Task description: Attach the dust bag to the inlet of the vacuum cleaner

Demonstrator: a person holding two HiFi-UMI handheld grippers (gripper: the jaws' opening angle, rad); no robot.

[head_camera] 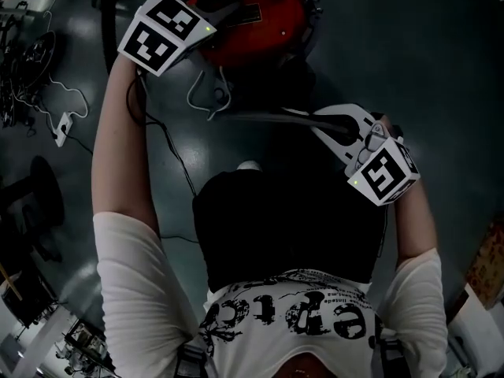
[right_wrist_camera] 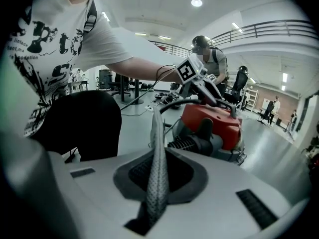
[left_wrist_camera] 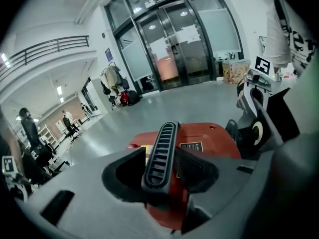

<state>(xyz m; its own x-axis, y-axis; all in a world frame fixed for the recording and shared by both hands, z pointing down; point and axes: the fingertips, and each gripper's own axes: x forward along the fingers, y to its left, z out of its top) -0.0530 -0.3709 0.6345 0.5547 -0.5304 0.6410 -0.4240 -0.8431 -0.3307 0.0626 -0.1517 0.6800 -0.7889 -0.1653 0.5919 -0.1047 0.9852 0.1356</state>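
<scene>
- Dust bag (head_camera: 272,117), head view: it shows edge-on as a thin dark sheet on the person's side of the vacuum cleaner (head_camera: 256,14). It is apart from the machine and clamped in the right gripper (head_camera: 323,123). The left gripper (head_camera: 228,2) lies on top of the vacuum cleaner. Judged risk: the bag has yet to reach the machine, and held by a single pinch it may sag or twist out of line on the way.
- Left gripper view: the jaws are closed on the black ribbed handle (left_wrist_camera: 160,156) on top of the vacuum cleaner's red body, and the pads appear to press both of its flanks. Judged risk: the handle is narrow, so a pull off its axis could let it slip from the pads. The vacuum cleaner stands on a smooth floor (left_wrist_camera: 199,96) and might then slide or swing away as the bag is pushed on.
- Right gripper view: the jaws are together on the bag's thin grey textured edge, which rises upright between them. A black ribbed port (right_wrist_camera: 194,144), taken to be the inlet, faces this gripper from the near side of the vacuum cleaner and is well apart from the bag. Whether the bag's opening faces the inlet cannot be told. Judged risk: a hold on one edge gives poor control of the bag's mouth. It may meet the inlet tilted, fold over, or seat on one side only, and forcing it could pull the edge out of the pads.
</scene>
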